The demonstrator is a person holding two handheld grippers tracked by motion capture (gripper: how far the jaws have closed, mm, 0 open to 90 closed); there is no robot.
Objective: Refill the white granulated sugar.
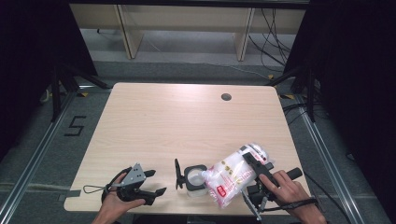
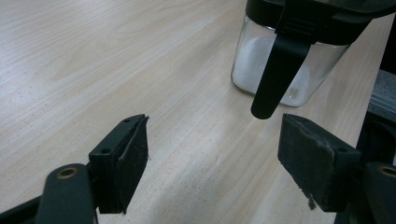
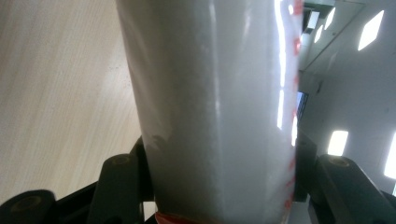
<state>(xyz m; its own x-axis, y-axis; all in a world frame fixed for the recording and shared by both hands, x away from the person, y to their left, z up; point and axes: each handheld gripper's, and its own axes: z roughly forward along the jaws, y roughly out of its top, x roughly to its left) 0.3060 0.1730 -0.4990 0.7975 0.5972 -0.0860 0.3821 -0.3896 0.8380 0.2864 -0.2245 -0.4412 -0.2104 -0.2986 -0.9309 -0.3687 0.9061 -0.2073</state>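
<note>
Left gripper (image 1: 156, 183) rests left of the glass jar (image 1: 195, 182), jaws wide apart with nothing between them; its own view adds white granules in the jar (image 2: 285, 65). Jar lid (image 1: 178, 173) stands flipped open. Right gripper (image 1: 256, 173), right of the jar, clamps a white-filled bag (image 1: 233, 175), tilted mouth-down over the jar; its view shows the bag (image 3: 215, 112) pinched between both jaws.

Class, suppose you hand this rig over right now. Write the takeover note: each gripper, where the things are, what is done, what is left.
Left gripper: open, holds nothing, near the table's front edge, left of the jar.
Right gripper: shut on the bag of white grains, tilted with its mouth at the jar.
Jar: upright at the front edge, lid flipped open, some white grains inside.
Done: jar opened, bag at its mouth.
Left: probably finishing the pour, putting the bag down, closing the lid.
</note>
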